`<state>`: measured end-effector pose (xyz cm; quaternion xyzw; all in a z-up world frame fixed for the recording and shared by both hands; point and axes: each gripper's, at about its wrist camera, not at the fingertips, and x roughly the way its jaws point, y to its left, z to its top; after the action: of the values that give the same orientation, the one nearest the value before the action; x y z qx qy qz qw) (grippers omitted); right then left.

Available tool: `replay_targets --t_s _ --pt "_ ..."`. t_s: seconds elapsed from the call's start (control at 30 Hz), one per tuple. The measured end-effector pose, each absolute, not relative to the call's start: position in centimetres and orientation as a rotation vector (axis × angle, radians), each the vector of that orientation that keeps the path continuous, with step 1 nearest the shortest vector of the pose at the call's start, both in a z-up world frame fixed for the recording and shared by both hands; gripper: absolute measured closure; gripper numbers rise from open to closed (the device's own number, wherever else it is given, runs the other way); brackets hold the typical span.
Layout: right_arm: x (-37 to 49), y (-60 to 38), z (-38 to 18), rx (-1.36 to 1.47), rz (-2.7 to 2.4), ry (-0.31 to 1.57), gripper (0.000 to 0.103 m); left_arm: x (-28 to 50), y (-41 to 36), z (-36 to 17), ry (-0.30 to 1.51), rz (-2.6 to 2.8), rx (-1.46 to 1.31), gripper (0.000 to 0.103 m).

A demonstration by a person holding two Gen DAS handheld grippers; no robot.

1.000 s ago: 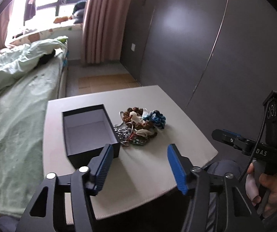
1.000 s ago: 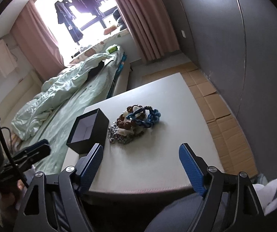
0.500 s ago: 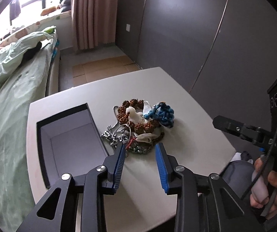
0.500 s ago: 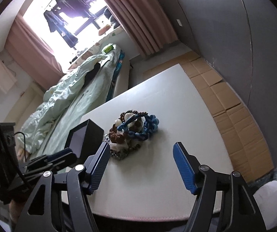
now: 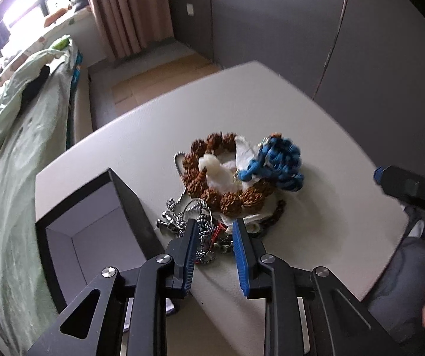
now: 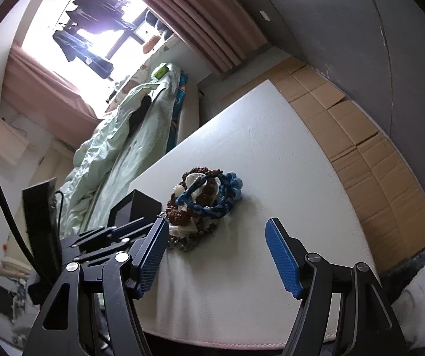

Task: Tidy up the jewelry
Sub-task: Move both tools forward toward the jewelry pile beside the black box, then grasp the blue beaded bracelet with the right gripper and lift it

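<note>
Desk: pale, square-cornered, beside a bed with green bedding on the left.

Jewelry pile: mid-desk, tangled. Contents: brown beaded bracelet, blue braided cord on the right side, white pieces at centre, silver chain on the near-left edge.

Black box: open, grey inside, on the desk just left of the pile, touching or nearly touching the chain.

Left tool: low over the near edge of the pile, blue pads partly closed, straddling chain links; actual grip cannot be told.

Right tool: pads spread wide, holding nothing, above the near part of the desk, short of the pile.
</note>
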<state>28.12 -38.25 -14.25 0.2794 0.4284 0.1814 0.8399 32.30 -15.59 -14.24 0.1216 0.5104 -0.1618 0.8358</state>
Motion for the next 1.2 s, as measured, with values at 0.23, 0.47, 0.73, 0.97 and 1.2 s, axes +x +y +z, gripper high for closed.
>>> replay_targets --t_s 0.23,0.47,0.73,0.97,1.2 --pt "28.9 -38.0 -14.4 0.597 0.392 0.917 0.034 33.0 -14.3 -12.8 1.051 -0.333 0.203 0.101" --pt "29.8 -37.5 -14.8 0.606 0.405 0.938 0.034 32.8 -13.3 -9.6 0.995 -0.360 0.133 0.101" --pt "31.7 -36.5 -15.8 0.619 0.427 0.980 0.034 31.8 -12.2 -6.7 0.930 -0.391 0.059 0.101" --pt "33.7 -35.1 -16.7 0.597 0.424 1.016 0.034 30.8 -11.5 -4.4 0.879 -0.412 0.036 0.101" --pt "35.5 -32.8 -17.4 0.443 0.371 1.072 0.034 30.4 -11.5 -3.4 0.839 -0.422 0.027 0.101"
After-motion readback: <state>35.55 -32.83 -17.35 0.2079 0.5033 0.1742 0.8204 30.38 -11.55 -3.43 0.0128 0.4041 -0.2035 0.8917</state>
